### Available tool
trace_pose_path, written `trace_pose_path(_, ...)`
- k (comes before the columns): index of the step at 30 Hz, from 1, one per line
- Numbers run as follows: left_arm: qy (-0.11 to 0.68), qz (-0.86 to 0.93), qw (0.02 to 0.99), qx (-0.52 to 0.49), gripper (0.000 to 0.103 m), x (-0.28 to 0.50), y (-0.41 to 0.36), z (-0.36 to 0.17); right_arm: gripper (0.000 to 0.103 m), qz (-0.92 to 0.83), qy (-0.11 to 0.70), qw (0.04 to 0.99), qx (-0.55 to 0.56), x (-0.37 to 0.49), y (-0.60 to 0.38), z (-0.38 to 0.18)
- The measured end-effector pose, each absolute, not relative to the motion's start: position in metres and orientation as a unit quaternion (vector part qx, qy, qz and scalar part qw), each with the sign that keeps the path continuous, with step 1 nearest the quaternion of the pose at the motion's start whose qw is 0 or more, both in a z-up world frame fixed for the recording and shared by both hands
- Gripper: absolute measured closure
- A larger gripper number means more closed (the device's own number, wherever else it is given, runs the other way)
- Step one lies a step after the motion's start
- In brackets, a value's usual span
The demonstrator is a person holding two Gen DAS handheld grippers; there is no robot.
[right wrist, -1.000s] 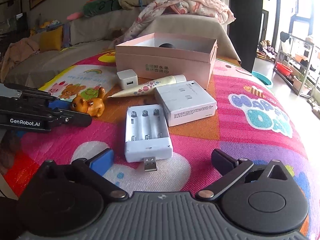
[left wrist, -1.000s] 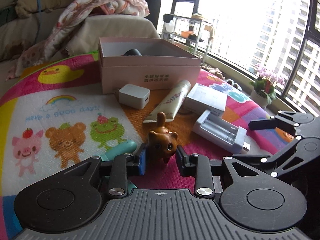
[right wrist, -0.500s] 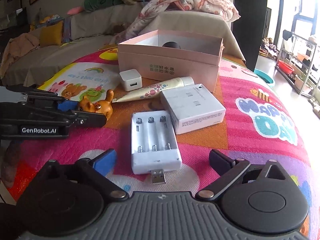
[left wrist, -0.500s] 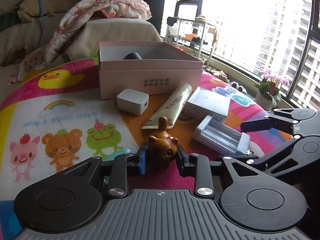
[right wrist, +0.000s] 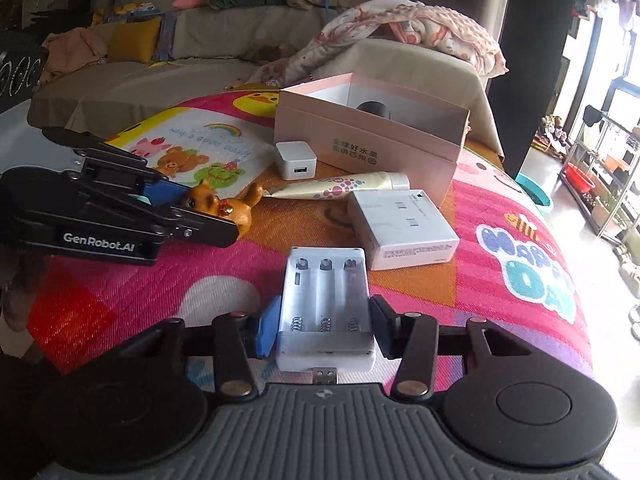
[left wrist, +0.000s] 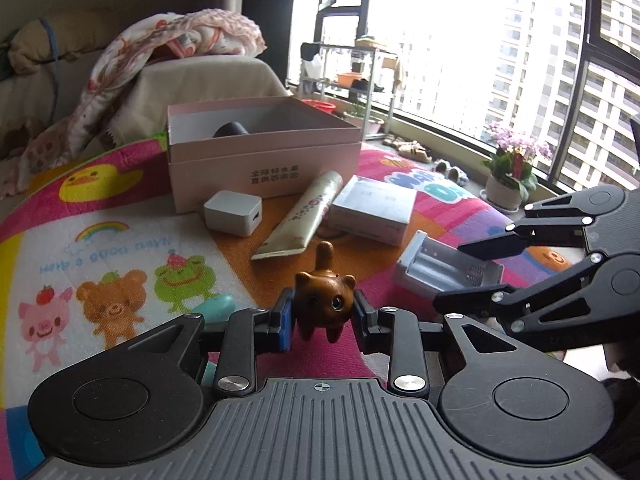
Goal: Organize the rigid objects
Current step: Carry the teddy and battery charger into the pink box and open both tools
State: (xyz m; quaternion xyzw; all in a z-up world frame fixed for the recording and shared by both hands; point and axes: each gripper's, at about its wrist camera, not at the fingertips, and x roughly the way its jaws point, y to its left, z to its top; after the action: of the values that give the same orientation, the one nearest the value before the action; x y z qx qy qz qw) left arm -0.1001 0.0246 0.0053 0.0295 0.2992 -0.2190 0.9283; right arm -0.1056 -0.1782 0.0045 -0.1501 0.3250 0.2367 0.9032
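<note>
My left gripper [left wrist: 322, 312] is shut on a small brown cat figurine [left wrist: 325, 304], which hangs just above the colourful play mat [left wrist: 120, 248]. In the right wrist view the same figurine [right wrist: 224, 210] sticks out of the left gripper [right wrist: 208, 216]. A white battery charger [right wrist: 324, 292] with empty slots lies between the pads of my right gripper [right wrist: 326, 326]. Its jaws are closing and both pads touch the charger's sides. Behind stands an open pink box [left wrist: 260, 168] with a dark round object [left wrist: 231, 130] inside.
In front of the box lie a white plug cube [left wrist: 234, 214], a cream tube [left wrist: 304, 216] and a flat white carton [left wrist: 372, 208]. A teal object [left wrist: 218, 306] lies left of the figurine. A sofa arm with a blanket [left wrist: 180, 44] is behind; a flower pot [left wrist: 508, 184] stands by the window.
The right gripper's wide jaws have come in onto the battery charger's sides. The left gripper has risen a little with the cat figurine still in it.
</note>
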Motion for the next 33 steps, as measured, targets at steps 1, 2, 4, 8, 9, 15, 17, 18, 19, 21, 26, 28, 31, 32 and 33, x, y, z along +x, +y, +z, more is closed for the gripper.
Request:
trace_pose_path(1,0.298,-0.224,0.927,0.035,0.070,-0.105,0.023,0.007,0.056,0.234,0.325,0.904,-0.151,-0.108,-0.182,0.006)
trace_pose_path(2,0.298,-0.226,0.927,0.039,0.070,-0.108,0.021,0.009,0.056,0.230,0.324,0.905,-0.152,-0.110,-0.186,0.008)
trace_pose_path(4,0.297,-0.233,0.925,0.044,0.070,-0.115,0.018,0.014,0.056,0.223,0.321,0.908,-0.151,-0.113,-0.193,0.011)
trace_pose_path(8,0.296,-0.267,0.915,0.053,0.070,-0.127,0.011,0.025,0.056,0.221,0.318,0.909,-0.151,-0.118,-0.199,0.018)
trace_pose_path(9,0.295,-0.273,0.914,0.054,0.070,-0.129,0.009,0.028,0.056,0.224,0.316,0.909,-0.152,-0.120,-0.200,0.020)
trace_pose_path(15,0.256,-0.258,0.930,0.058,0.070,-0.104,0.018,0.059,0.056,0.224,0.292,0.919,-0.145,-0.109,-0.202,0.042)
trace_pose_path(17,0.235,-0.237,0.941,0.059,0.070,-0.077,0.025,0.077,0.056,0.215,0.271,0.928,-0.142,-0.096,-0.201,0.056)
trace_pose_path(18,0.231,-0.228,0.945,0.049,0.070,-0.060,0.030,0.085,0.056,0.210,0.259,0.932,-0.141,-0.085,-0.200,0.065)
trace_pose_path(19,0.230,-0.221,0.947,0.030,0.070,-0.039,0.036,0.094,0.056,0.205,0.252,0.936,-0.138,-0.074,-0.199,0.072)
trace_pose_path(21,0.230,-0.205,0.951,-0.002,0.070,0.000,0.044,0.107,0.056,0.192,0.244,0.942,-0.126,-0.042,-0.195,0.089)
trace_pose_path(26,0.259,-0.164,0.950,-0.061,0.069,0.092,0.049,0.102,0.040,0.153,0.228,0.959,-0.073,0.041,-0.184,0.115)
trace_pose_path(28,0.274,-0.159,0.945,-0.083,0.069,0.101,0.057,0.091,0.024,0.137,0.244,0.958,-0.066,0.058,-0.181,0.113)
trace_pose_path(31,0.273,-0.167,0.942,-0.105,0.069,0.080,0.072,0.078,0.020,0.159,0.256,0.952,-0.061,0.043,-0.187,0.096)
trace_pose_path(32,0.275,-0.164,0.941,-0.112,0.069,0.069,0.078,0.074,0.018,0.164,0.258,0.950,-0.066,0.033,-0.189,0.087)
trace_pose_path(33,0.278,-0.158,0.940,-0.120,0.069,0.058,0.084,0.069,0.016,0.166,0.259,0.948,-0.077,0.021,-0.190,0.077)
